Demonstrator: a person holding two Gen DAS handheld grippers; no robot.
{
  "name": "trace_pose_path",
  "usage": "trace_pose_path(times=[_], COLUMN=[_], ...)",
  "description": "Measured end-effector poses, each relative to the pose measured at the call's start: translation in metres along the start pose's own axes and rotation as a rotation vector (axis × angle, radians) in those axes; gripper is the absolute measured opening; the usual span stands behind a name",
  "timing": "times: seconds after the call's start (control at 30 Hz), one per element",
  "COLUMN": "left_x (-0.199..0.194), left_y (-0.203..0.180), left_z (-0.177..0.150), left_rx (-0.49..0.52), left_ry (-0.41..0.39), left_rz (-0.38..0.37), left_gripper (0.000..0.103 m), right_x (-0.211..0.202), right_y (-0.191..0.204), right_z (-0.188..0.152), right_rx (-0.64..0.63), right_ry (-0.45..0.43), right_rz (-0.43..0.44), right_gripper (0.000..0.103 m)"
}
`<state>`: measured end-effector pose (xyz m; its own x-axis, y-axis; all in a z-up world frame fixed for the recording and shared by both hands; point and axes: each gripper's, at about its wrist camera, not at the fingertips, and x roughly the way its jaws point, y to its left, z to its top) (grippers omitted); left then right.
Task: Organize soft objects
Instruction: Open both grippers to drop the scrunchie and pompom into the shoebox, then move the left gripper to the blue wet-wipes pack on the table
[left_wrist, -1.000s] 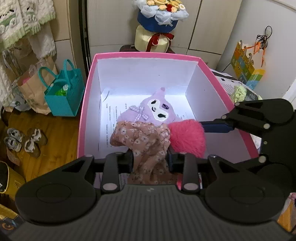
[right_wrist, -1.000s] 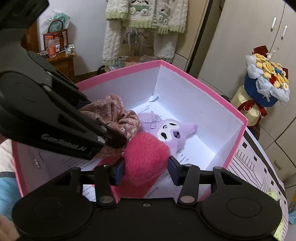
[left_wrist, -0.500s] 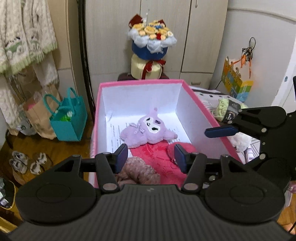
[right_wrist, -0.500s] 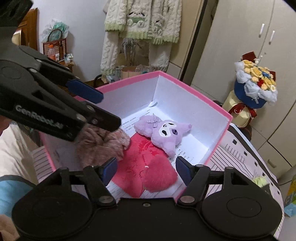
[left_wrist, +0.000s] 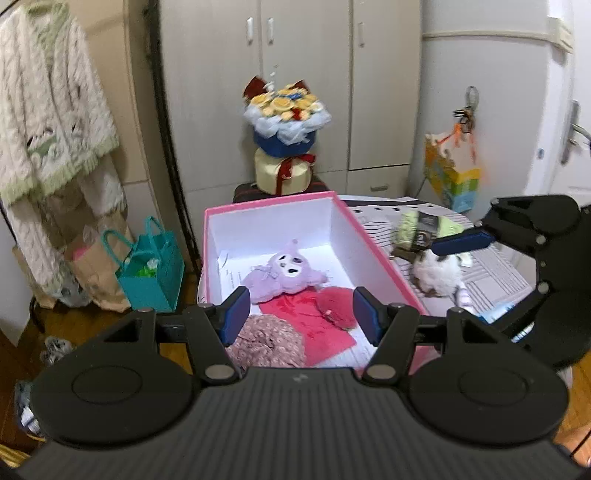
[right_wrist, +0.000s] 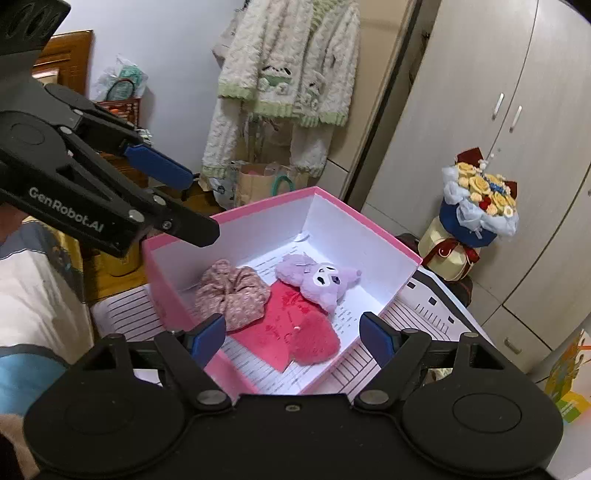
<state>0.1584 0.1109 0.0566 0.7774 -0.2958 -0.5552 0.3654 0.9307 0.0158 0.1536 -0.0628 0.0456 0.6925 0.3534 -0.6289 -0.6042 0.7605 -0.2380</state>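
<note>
Both hand-held grippers above the pink box (right_wrist: 373, 236), after release. The left hand-held gripper (left_wrist: 300, 314) and right hand-held gripper (right_wrist: 291, 338) stand spread with nothing between the pads, their jaws having just been opening. Inside the box, the floral cloth (right_wrist: 232, 291) lies at its near-left corner, the pink fluffy heart (right_wrist: 314, 341) by its near wall, and the purple plush toy (right_wrist: 319, 280) toward its middle. Judged step: withdraw and fetch the next soft item. The white plush (left_wrist: 439, 271) and yarn ball (left_wrist: 424, 225) wait just right of the box. Lift clear of the rim before swinging sideways; room above the box looks open.
</note>
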Motion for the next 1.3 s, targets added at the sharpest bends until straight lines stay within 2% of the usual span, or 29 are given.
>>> trace_pose_path(times=[0.2, 0.37, 0.5, 0.63, 0.73, 0.9, 1.1, 1.3], left_x=[-0.038, -0.058, -0.061, -0.057, -0.052, -0.035, -0.011, 0.014], left_y=[-0.026, -0.049, -0.064, -0.082, -0.095, -0.111, -0.14, -0.165], left_z=[-0.007, -0.017, -0.023, -0.025, -0.031, -0.041, -0.058, -0.071], left_rx=[0.072, 0.123, 0.142, 0.165, 0.177, 0.186, 0.22, 0.228], left_ry=[-0.032, -0.051, -0.032, -0.009, 0.0, 0.032, 0.066, 0.085], left_rz=[-0.062, -0.121, -0.175, -0.216, -0.233, -0.244, -0.301, -0.362], left_gripper=[0.065, 0.065, 0.065, 0.066, 0.075, 0.079, 0.085, 0.086], right_x=[-0.042, -0.074, -0.098, -0.118, -0.129, -0.137, -0.133, -0.12], right_y=[0.0, -0.009, -0.014, -0.02, -0.023, -0.027, -0.036, -0.039], right_z=[-0.01, -0.031, -0.052, -0.075, -0.097, -0.14, -0.185, -0.222], right_rx=[0.023, 0.079, 0.117, 0.163, 0.181, 0.215, 0.29, 0.335], right_ry=[-0.029, -0.058, -0.08, -0.093, -0.097, -0.088, -0.071, -0.086], right_rz=[0.009, 0.029, 0.016, 0.01, -0.005, -0.06, -0.073, -0.082], right_gripper=[0.09, 0.09, 0.09, 0.091, 0.093, 0.094, 0.095, 0.095])
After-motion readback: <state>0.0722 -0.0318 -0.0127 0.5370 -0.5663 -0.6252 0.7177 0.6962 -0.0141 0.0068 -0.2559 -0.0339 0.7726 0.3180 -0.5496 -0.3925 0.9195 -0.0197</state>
